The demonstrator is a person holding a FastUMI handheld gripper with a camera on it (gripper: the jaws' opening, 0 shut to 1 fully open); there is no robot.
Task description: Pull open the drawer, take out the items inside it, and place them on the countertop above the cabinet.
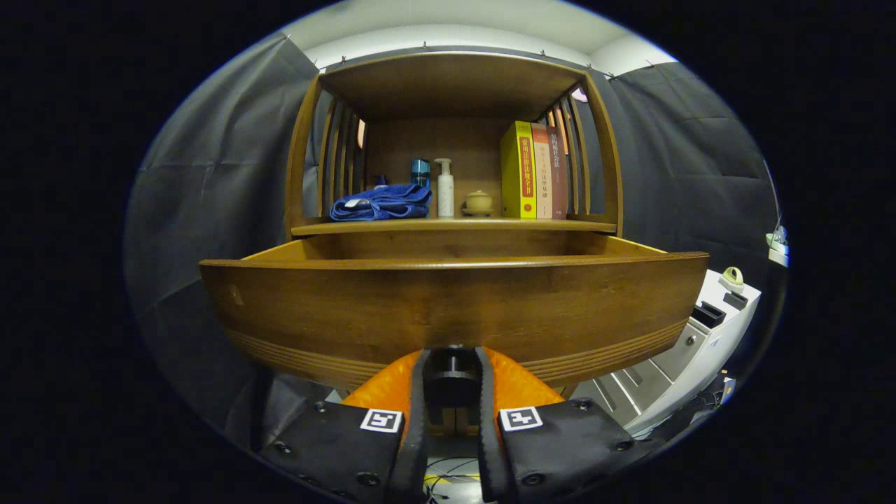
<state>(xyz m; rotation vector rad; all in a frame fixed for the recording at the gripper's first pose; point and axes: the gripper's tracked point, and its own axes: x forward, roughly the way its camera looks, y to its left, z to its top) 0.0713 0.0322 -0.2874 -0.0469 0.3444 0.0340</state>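
— One step is in hand: the drawer (448,308) is drawn out by its knob (452,365), which is pinched between the tongs (451,381).

— Next the knob must be released. Its contents are hidden; a towel (381,201), bottle (445,187) and books (535,171) crowd the counter (455,226) above.

Dark cloth walls (210,175), pale ceiling (455,28), white drawer unit (689,350) nearby.

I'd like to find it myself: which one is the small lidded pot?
Look at the wooden cabinet and its countertop above the open drawer, whose knob the tool grips. The pot sits between a white pump bottle and upright books: squat, round, beige.
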